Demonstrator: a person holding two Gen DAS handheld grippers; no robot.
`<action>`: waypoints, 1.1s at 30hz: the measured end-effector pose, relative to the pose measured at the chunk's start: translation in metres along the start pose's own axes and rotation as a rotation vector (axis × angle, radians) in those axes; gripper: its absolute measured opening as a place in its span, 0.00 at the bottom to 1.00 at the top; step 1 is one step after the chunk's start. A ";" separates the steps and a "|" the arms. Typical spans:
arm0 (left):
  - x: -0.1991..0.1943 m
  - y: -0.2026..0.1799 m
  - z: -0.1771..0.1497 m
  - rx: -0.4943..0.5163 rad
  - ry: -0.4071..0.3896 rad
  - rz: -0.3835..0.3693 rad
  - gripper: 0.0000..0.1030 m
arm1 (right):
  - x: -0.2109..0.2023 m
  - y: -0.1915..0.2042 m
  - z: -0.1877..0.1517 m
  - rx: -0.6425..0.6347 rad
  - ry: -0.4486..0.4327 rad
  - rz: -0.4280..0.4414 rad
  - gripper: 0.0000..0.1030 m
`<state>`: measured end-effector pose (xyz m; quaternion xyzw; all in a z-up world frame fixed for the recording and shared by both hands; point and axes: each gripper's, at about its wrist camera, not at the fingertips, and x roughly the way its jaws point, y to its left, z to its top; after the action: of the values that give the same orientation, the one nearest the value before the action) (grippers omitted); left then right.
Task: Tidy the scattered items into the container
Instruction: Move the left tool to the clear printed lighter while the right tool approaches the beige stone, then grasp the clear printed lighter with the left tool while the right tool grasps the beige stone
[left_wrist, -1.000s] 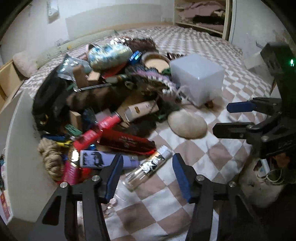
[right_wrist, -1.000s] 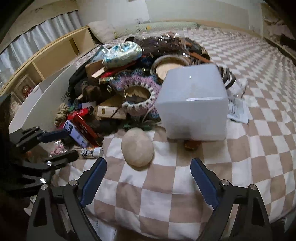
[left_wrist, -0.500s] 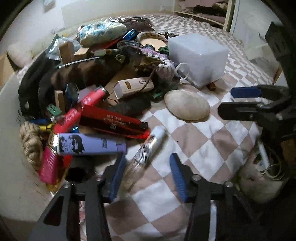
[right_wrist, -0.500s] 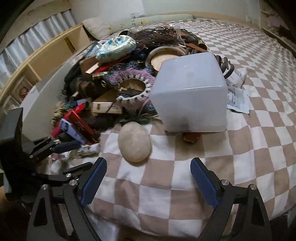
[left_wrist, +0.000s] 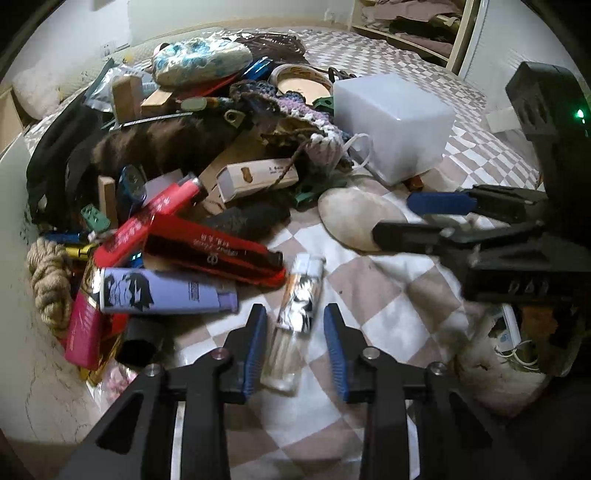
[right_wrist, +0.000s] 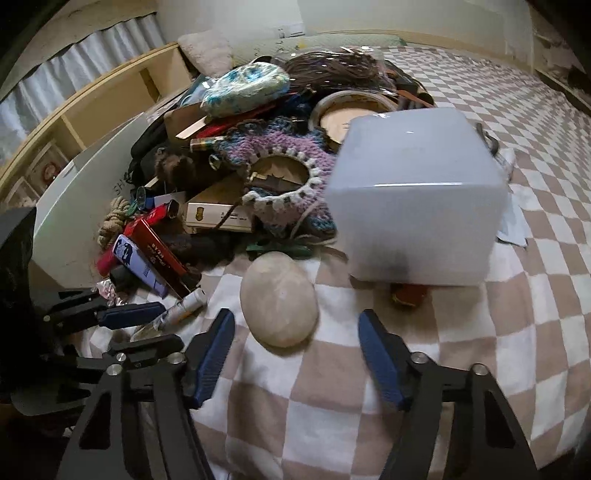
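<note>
A clear glass bottle (left_wrist: 295, 321) with a silver printed label lies on the checkered cover, between the fingers of my left gripper (left_wrist: 295, 332); the jaws stand close on either side, with small gaps. The bottle also shows in the right wrist view (right_wrist: 181, 310). My right gripper (right_wrist: 295, 350) is open and empty, just in front of a pale oval stone (right_wrist: 279, 299). A translucent white cube container (right_wrist: 417, 199) stands beyond the stone. A heap of scattered items (left_wrist: 177, 155) lies to the left.
A purple tube (left_wrist: 166, 291), red boxes (left_wrist: 210, 251), a coiled rope (left_wrist: 50, 280) and a crochet piece (right_wrist: 280, 173) lie in the heap. A white board (right_wrist: 81, 206) borders the left side. A small red object (right_wrist: 410, 295) lies at the cube's base.
My left gripper has moved forward over the bottle and its jaws have narrowed around it. My right gripper has moved closer to the stone and cube.
</note>
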<state>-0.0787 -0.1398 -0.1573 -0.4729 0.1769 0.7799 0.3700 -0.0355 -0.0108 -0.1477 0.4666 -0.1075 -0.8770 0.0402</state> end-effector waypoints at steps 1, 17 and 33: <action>0.002 0.000 0.002 0.000 -0.001 0.001 0.31 | 0.003 0.002 0.001 -0.009 0.001 0.001 0.62; 0.010 -0.001 0.007 0.039 0.011 0.005 0.31 | 0.032 0.033 0.003 -0.240 -0.003 -0.133 0.59; 0.022 0.000 0.025 0.033 0.063 0.027 0.27 | 0.024 0.038 0.006 -0.224 0.082 -0.161 0.51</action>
<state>-0.0999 -0.1153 -0.1637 -0.4888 0.2077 0.7664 0.3613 -0.0555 -0.0514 -0.1552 0.5019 0.0306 -0.8640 0.0262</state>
